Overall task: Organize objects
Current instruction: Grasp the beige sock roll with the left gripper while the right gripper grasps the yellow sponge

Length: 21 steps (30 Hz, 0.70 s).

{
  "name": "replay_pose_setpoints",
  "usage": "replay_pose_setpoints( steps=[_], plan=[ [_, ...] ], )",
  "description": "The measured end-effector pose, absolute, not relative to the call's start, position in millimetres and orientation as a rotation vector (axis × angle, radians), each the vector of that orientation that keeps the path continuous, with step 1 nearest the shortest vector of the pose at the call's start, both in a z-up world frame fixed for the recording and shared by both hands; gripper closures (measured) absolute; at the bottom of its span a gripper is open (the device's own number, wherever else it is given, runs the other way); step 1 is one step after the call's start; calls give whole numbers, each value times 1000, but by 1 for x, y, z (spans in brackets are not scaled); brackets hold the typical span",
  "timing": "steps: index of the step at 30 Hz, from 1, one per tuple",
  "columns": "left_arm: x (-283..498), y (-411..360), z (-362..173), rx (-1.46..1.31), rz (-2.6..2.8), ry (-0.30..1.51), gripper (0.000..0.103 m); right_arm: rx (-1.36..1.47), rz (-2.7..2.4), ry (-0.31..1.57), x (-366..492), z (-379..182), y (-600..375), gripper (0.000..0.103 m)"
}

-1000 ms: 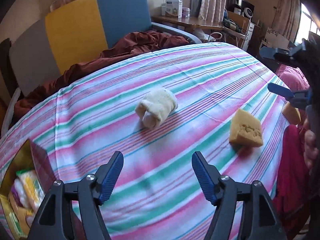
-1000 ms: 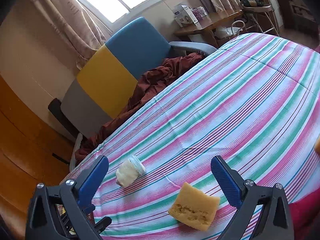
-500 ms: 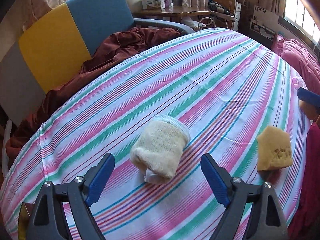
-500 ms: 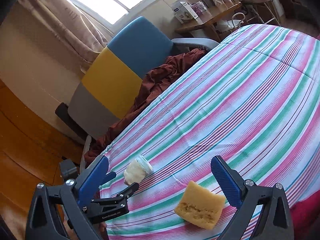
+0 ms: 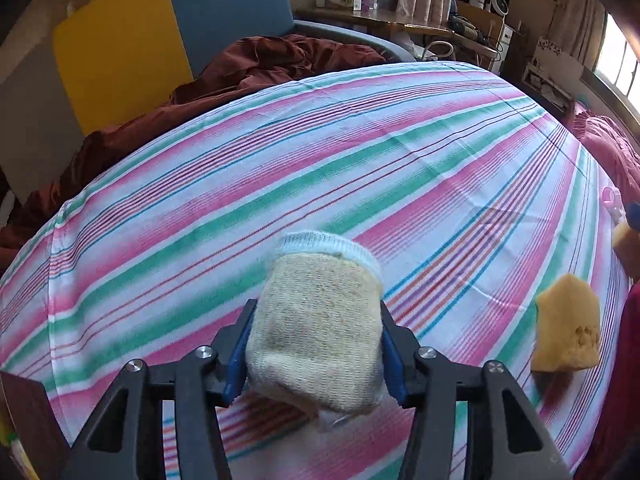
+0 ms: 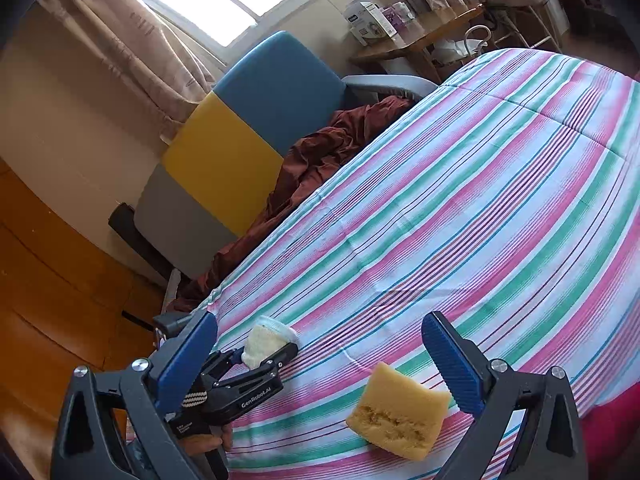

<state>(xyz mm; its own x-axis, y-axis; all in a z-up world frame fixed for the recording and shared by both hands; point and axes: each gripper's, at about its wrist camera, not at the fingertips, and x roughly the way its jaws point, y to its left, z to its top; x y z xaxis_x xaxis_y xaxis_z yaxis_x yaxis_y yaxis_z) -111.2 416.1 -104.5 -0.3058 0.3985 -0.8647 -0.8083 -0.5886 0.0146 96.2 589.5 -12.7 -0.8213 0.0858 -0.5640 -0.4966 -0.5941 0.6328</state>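
Observation:
A rolled cream sock [image 5: 316, 328] lies on the striped bedspread [image 5: 360, 152], near its front edge. My left gripper [image 5: 316, 320] has a blue pad on each side of it; the jaws are closing and the pads press into its sides. The right wrist view shows the same grip on the sock [image 6: 264, 342] by the left gripper [image 6: 266, 351]. A yellow sponge block [image 6: 400, 412] rests on the bedspread to the right, also seen as the sponge [image 5: 568, 324]. My right gripper [image 6: 320, 324] hangs open above and before it, touching nothing.
A second yellow sponge piece [image 5: 626, 240] shows at the right edge. A blue and yellow chair [image 5: 160, 40] with a rust-brown blanket [image 5: 260, 60] stands behind the bed. A dark box corner [image 5: 24, 408] sits at lower left. Pink bedding [image 5: 616, 148] lies far right.
My left gripper moved forward and down to the sock, opened wide around it, then closed onto its sides. The right gripper and the sponge stayed put.

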Motion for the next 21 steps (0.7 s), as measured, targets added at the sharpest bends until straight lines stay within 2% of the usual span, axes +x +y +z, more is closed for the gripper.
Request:
replay_pose_setpoints(
  steps=[11,21],
  plan=[
    [-25,333,-104,-1040,2177,430,48,-748,2435,1138,92,-13,586,0],
    [-22,328,-112,-1002,2189,375,48,-827,2412,1030,82,-13,580,0]
  ],
)
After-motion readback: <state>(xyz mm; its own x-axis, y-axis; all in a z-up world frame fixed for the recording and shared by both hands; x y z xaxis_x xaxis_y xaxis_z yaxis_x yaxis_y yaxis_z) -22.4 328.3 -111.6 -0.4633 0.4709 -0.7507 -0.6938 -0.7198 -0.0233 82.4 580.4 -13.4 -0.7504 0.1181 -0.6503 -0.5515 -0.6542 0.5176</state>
